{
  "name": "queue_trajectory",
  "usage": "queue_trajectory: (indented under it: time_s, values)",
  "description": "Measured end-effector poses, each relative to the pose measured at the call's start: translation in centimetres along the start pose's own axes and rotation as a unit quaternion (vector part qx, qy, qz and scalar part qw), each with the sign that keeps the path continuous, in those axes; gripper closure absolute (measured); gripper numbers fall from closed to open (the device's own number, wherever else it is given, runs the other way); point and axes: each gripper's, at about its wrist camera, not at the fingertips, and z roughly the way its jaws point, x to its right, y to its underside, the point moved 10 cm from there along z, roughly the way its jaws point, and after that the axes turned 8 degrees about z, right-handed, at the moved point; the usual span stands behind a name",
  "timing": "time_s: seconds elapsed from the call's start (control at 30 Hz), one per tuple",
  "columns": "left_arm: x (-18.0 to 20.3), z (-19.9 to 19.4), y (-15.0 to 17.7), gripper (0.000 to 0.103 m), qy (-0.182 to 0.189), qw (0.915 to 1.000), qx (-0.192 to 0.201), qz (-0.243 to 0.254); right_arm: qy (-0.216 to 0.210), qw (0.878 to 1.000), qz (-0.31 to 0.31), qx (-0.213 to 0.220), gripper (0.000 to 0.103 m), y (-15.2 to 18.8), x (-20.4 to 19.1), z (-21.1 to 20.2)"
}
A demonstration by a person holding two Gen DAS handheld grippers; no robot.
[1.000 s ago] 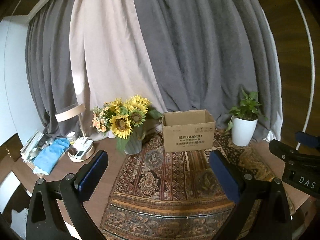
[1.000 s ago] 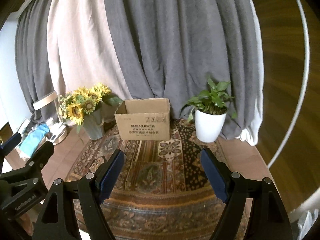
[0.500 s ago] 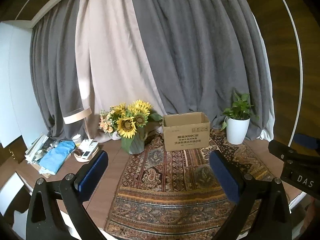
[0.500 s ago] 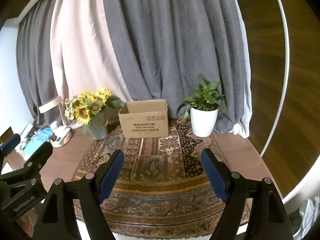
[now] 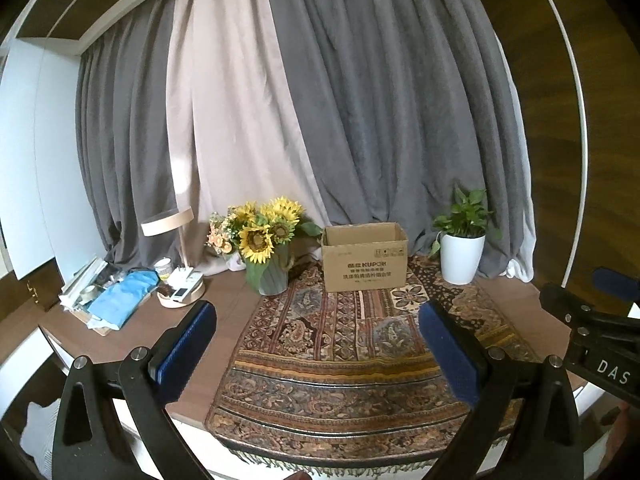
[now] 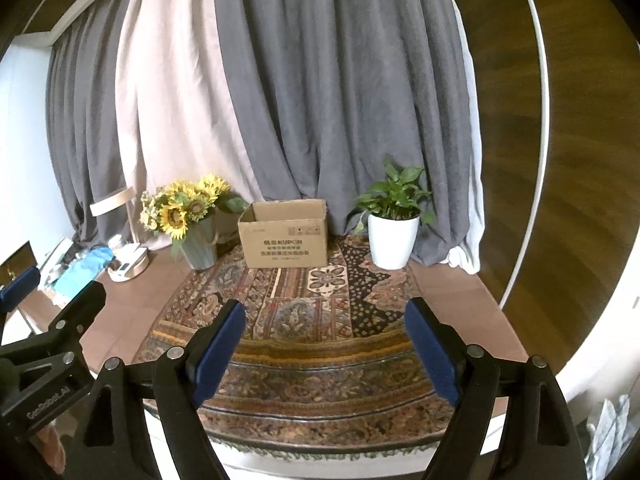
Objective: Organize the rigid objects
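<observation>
1. Both grippers have been drawn back from the desk (image 5: 224,312); more of its near edge is now seen.
2. The left gripper (image 5: 318,354) is held wide and empty; the right gripper (image 6: 326,350), just widened slightly, holds nothing.
3. The cardboard box (image 5: 365,257) is left at the desk's far edge, between the sunflower vase (image 5: 266,268) and the potted plant (image 5: 462,248).
4. No further step is judged to be underway.
</observation>
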Motion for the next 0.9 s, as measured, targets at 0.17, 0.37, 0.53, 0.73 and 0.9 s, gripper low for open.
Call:
queue_trajectory:
  time_s: [0.17, 0.37, 0.53, 0.73, 0.9]
  values:
    - [0.3, -2.0, 0.1, 0.0, -0.002, 1.0, 0.007, 0.003, -0.002, 1.0, 0.0, 0.01, 0.019, 0.3, 0.5, -2.1]
    - [0.3, -3.8, 0.1, 0.0, -0.012, 0.9997, 0.018, 0.009, -0.005, 1.0, 0.002, 0.016, 0.019, 0.6, 0.8, -3.8]
    - [0.2, -4.7, 0.1, 0.0, -0.013, 0.9996, 0.025, 0.006, -0.006, 1.0, -0.002, 0.022, 0.019, 0.7, 0.6, -4.8]
    - [0.3, -5.1, 0.2, 0.0, -0.011, 0.9996, 0.024, 0.005, -0.006, 1.0, -0.003, 0.027, 0.019, 0.9, 0.7, -5.7]
    - [0.4, -5.3, 0.3, 0.0, -0.011, 0.9996, 0.025, 0.004, -0.005, 1.0, -0.006, 0.029, 0.019, 0.9, 0.8, -6.0]
